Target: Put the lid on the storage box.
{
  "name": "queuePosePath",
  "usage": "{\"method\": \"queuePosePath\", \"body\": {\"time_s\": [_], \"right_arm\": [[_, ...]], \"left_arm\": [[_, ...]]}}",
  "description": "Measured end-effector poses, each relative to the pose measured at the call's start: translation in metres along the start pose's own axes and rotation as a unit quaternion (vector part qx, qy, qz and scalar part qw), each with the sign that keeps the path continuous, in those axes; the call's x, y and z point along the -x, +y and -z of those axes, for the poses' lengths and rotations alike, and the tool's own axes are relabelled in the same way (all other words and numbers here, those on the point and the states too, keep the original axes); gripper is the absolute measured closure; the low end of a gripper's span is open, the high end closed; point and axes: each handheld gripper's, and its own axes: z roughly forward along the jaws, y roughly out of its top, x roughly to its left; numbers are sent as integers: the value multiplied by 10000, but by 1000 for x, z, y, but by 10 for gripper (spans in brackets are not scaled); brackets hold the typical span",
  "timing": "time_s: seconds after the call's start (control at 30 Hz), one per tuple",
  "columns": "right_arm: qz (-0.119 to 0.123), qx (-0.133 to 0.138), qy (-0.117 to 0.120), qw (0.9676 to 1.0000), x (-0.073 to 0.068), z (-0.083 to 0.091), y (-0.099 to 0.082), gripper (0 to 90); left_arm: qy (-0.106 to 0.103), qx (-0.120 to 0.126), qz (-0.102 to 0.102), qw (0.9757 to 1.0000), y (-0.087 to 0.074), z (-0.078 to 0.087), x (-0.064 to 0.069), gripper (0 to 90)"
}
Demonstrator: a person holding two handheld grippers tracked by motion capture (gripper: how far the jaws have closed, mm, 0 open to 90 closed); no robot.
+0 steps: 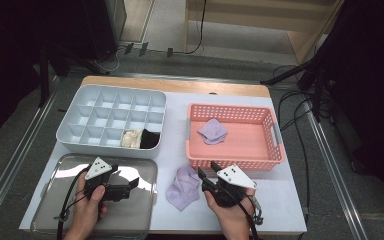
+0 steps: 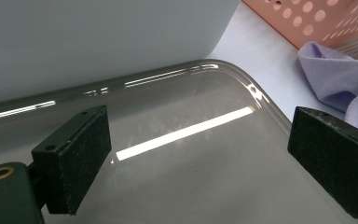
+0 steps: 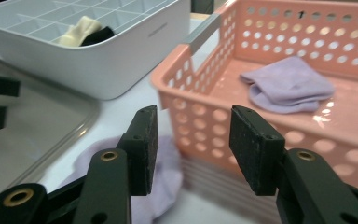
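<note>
Sorting socks: one grey divider box (image 1: pixel 111 120) holds two rolled pairs; one pink basket (image 1: pixel 235 132) holds one lilac sock. A second lilac sock (image 1: pixel 182 187) lies on the table between the grippers. Right gripper (image 1: pixel 204 170), half open and empty, may snag the basket wall. Left gripper (image 1: pixel 132 187), wide open, holds nothing.

high view: overhead, facing forward-down | gripper views: low, close, along jaws | shared: pink perforated plastic basket (image 1: pixel 275 134) (image 3: pixel 205 84), lilac cloth (image 1: pixel 182 187) (image 2: pixel 340 79)
</note>
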Motion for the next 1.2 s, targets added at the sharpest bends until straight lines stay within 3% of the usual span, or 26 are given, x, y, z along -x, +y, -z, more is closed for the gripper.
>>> {"method": "queuePosePath", "body": {"time_s": [0.33,0.53,0.73,1.2], "right_arm": [[-33,39,-138,9999,11,-9,21,539],[94,29,-278,9996,17,-18,34,538],[79,-16,-490,9988,26,-31,45,540],[-63,-66,-699,9975,44,-52,67,541]], "left_arm": [[-6,-8,22,10000,0,0,0,68],[-20,-4,34,10000,0,0,-1,68],[-14,11,57,10000,0,-1,-1,68],[-18,-1,34,10000,0,-1,-1,68]]}}
